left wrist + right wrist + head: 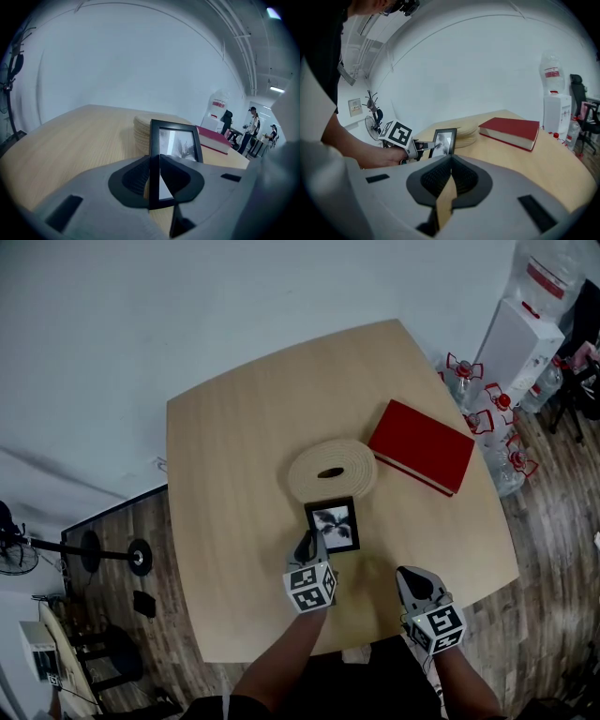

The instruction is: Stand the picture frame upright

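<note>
In the head view, the picture frame [333,524] is just below the centre of the wooden table [225,427], in front of a round woven mat [330,470], and its black-and-white picture faces the person. The left gripper [312,545] grasps it: in the left gripper view the two jaws are clamped on the left side bar of the frame [176,140], which stands almost vertical there. Whether its lower edge touches the table, I cannot tell. The right gripper [412,576] is in the lower right of the head view, well apart from the frame, and in its own view the jaws are closed together with nothing between them. A red book [422,444] lies to the right of the mat
</note>
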`<state>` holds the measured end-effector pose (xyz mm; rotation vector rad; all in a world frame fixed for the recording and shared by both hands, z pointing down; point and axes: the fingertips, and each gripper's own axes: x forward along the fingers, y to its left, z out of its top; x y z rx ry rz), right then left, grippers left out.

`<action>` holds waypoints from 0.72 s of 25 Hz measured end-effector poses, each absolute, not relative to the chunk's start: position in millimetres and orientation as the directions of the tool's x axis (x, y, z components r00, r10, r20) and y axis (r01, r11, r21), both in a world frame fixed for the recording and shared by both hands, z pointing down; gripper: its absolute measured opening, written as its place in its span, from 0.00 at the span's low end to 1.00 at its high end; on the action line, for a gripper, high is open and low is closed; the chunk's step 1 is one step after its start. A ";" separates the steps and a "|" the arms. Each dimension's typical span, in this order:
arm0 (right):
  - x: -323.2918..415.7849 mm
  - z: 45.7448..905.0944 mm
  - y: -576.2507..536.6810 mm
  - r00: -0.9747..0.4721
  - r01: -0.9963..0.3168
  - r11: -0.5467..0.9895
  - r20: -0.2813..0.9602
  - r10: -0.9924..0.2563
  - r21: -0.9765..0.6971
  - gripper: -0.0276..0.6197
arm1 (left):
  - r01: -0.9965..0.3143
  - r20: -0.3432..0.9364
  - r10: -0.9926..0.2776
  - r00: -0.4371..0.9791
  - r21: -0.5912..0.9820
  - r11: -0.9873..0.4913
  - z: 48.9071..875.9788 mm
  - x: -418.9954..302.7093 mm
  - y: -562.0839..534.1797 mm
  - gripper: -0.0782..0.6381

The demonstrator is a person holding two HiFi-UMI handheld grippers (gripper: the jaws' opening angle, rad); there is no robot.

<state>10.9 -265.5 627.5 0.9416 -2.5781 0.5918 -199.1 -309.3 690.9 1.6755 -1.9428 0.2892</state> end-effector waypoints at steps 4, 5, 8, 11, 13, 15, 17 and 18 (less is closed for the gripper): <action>13.1 626.4 -267.5 -0.727 -0.667 0.695 0.436 -0.530 -0.269 0.06 | -0.963 0.537 -0.841 -0.068 0.186 0.196 691.9 -197.3 -307.6 0.21; 13.0 626.1 -267.5 -0.728 -0.667 0.695 0.435 -0.530 -0.269 0.06 | -0.963 0.537 -0.841 -0.063 0.188 0.192 691.9 -196.5 -307.6 0.22; 10.2 625.9 -267.1 -0.733 -0.662 0.699 0.430 -0.527 -0.270 0.06 | -0.966 0.529 -0.847 -0.046 0.193 0.173 689.1 -195.4 -306.3 0.27; 9.2 623.0 -266.5 -0.735 -0.659 0.704 0.428 -0.526 -0.266 0.06 | -0.972 0.515 -0.857 -0.034 0.181 0.147 678.9 -193.7 -301.2 0.29; 8.1 618.8 -269.1 -0.729 -0.666 0.701 0.427 -0.536 -0.257 0.06 | -0.979 0.497 -0.867 -0.029 0.160 0.125 667.5 -194.4 -297.6 0.31; 5.7 612.9 -273.3 -0.721 -0.675 0.696 0.423 -0.549 -0.246 0.06 | -0.985 0.476 -0.879 -0.027 0.137 0.104 653.2 -197.3 -293.5 0.33; 2.3 606.0 -276.4 -0.718 -0.678 0.697 0.415 -0.559 -0.235 0.06 | -0.990 0.458 -0.889 -0.025 0.113 0.086 638.0 -200.0 -286.4 0.33; 0.7 602.5 -277.0 -0.719 -0.677 0.698 0.410 -0.561 -0.233 0.06 | -0.992 0.448 -0.893 -0.024 0.098 0.076 630.3 -200.1 -281.4 0.33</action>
